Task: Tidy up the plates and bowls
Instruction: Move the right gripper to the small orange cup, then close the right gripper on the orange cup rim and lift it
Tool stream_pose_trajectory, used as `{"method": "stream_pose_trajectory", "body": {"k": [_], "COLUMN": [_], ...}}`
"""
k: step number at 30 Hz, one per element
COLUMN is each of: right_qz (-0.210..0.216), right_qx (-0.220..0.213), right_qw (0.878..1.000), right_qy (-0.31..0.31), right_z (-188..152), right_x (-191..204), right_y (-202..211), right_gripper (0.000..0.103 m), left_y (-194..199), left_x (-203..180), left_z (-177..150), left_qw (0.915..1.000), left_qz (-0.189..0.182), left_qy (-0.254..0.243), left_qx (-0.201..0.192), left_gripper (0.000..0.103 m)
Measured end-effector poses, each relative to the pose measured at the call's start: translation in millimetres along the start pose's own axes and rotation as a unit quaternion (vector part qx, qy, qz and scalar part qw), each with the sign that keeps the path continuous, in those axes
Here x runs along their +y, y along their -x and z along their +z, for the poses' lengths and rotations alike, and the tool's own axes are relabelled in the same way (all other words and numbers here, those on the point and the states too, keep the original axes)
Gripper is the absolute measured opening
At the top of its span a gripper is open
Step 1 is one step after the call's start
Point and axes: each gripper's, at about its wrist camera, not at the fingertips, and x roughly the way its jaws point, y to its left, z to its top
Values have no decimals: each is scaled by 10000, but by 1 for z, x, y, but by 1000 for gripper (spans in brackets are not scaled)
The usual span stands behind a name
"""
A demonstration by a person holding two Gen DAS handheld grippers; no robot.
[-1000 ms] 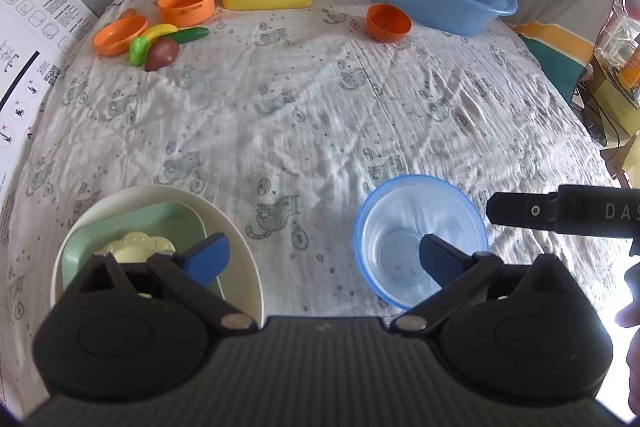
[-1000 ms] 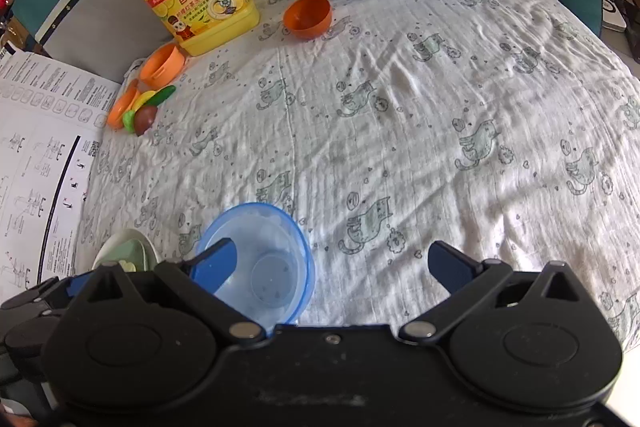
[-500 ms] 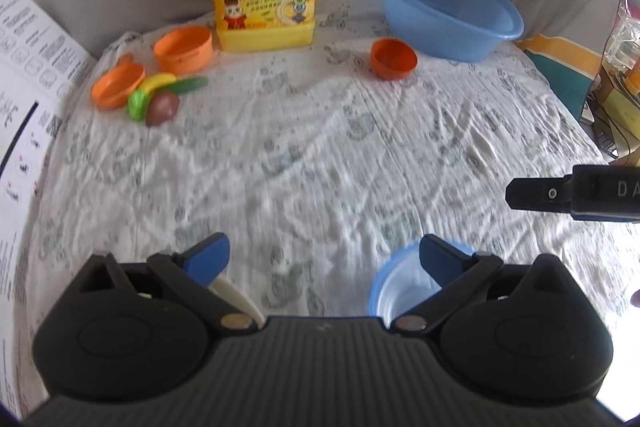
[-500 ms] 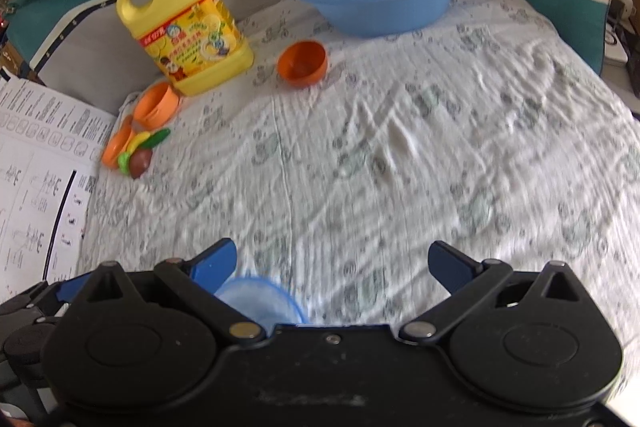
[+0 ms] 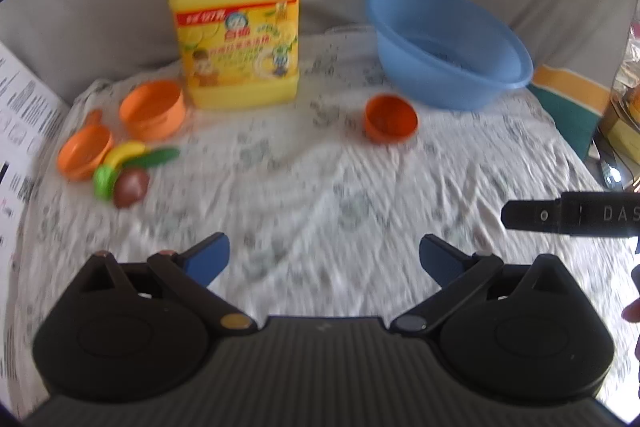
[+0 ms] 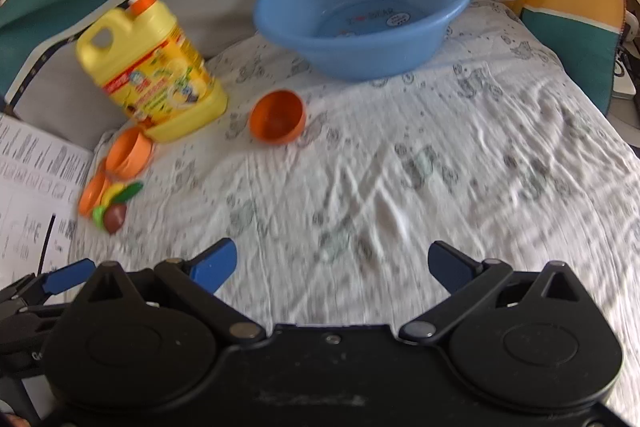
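Observation:
My left gripper [image 5: 324, 259] is open and empty above the patterned cloth. My right gripper [image 6: 332, 265] is open and empty too; part of it shows at the right edge of the left wrist view [image 5: 568, 215]. A small orange bowl [image 5: 390, 119] lies tipped on the cloth ahead, also in the right wrist view [image 6: 278, 117]. An orange cup [image 5: 154, 109] and an orange dish [image 5: 82, 157] sit at the far left. A big blue basin [image 5: 448, 47] stands at the back right, also in the right wrist view [image 6: 364, 5]. The blue bowl and stacked plates are out of view.
A yellow detergent jug [image 5: 236, 23] stands at the back, also in the right wrist view [image 6: 152, 71]. Toy food [image 5: 128, 171] lies by the orange dish. A printed sheet [image 6: 28, 187] lies at the left. Grey fabric rises behind the cloth [image 5: 320, 195].
Both grippers have lifted and tilted up; the blue bowl and the stacked plates near them have dropped out of view below. Both stay open.

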Motion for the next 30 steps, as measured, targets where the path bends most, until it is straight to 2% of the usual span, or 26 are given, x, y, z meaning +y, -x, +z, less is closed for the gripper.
{"method": "stream_pose_trajectory", "body": {"k": [9,12,14,16,23,25,26,28,30], "right_qz": [174,264,281,372,557,615,653,711,771], "right_qx": [-224,-295,-272,-218,-51,-6,16,54,91], "right_qw": [9990,9984,9981,9974,9965,9960,9956,9949,9944], "right_qy": [-358,-408,-486,-574,-619,-646,-666,-709,-717], "right_z": [55,69,77,84,93,95,96,98,99], "right_x": [-9,-9,-10,-10,-5,-3,-2,0,2], "right_y": [-43,-58,-69,-81,-115,-124,-129,-136,-142], "right_gripper": [103,97,88,80,52,43,39,35,27], "left_y": [-58,-80,-94,-107,-142,-149,-153,-160,-165], "left_x": [-10,-16,-20,-24,-29,-33,-34,-37,-40], "left_z": [52,64,69,73,82,84,85,86,88], "left_qw": [9997,9997,9998,9999,9998,9997,9995,9992,9987], "left_qz": [47,53,27,17,-207,-227,-255,-329,-442], "left_qy": [-140,-123,-128,-127,-35,-103,-137,-168,-188], "left_qx": [-216,-183,-148,-96,46,77,100,144,179], "left_gripper": [103,103,102,93,74,59,55,40,30]}}
